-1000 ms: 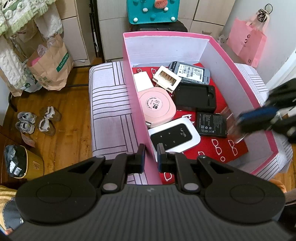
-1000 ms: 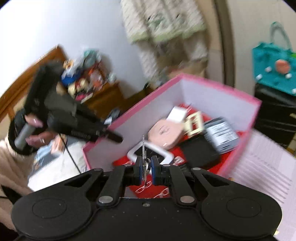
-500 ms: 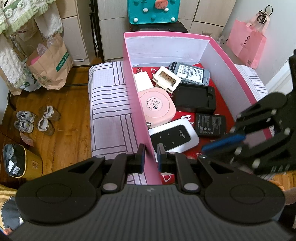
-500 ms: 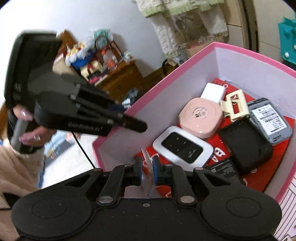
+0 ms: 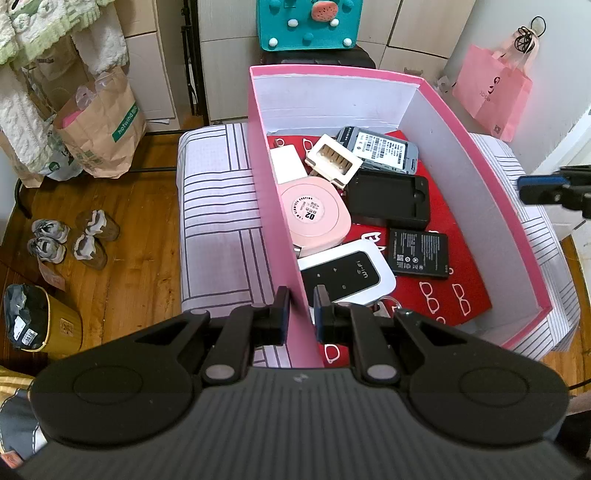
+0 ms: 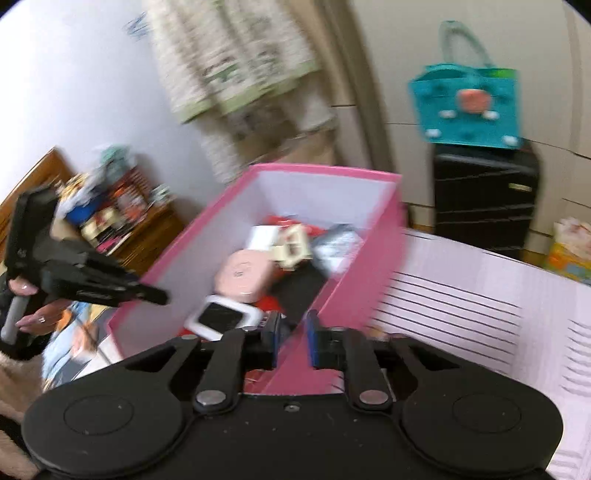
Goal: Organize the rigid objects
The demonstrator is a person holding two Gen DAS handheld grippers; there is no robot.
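A pink box point(image 5: 258, 147) with a red floor holds a white WiFi router point(image 5: 347, 269), a round pink case point(image 5: 314, 214), a black battery point(image 5: 419, 253), a black cradle point(image 5: 391, 201), a grey battery point(image 5: 380, 147) and a cream clip point(image 5: 334, 160). A metal key ring point(image 5: 386, 304) lies by the router at the near end. My left gripper point(image 5: 301, 314) is shut on the box's left wall. My right gripper point(image 6: 293, 339) is opening with nothing between its fingers. It hangs outside the box's right wall, right gripper point(image 5: 524, 188) seen there from the left wrist. The right wrist view is blurred.
The box rests on a striped cushion point(image 5: 218, 206) above a wooden floor. Shoes point(image 5: 66, 240), a paper bag point(image 5: 99, 129) and a yellow bin point(image 5: 40, 325) sit to the left. A pink bag point(image 5: 495, 96) and a teal bag point(image 5: 306, 22) stand behind.
My right gripper swept over the box's near end with a small ringed item, let it go, and drew back out past the right wall with its jaws parting. The left gripper held still.
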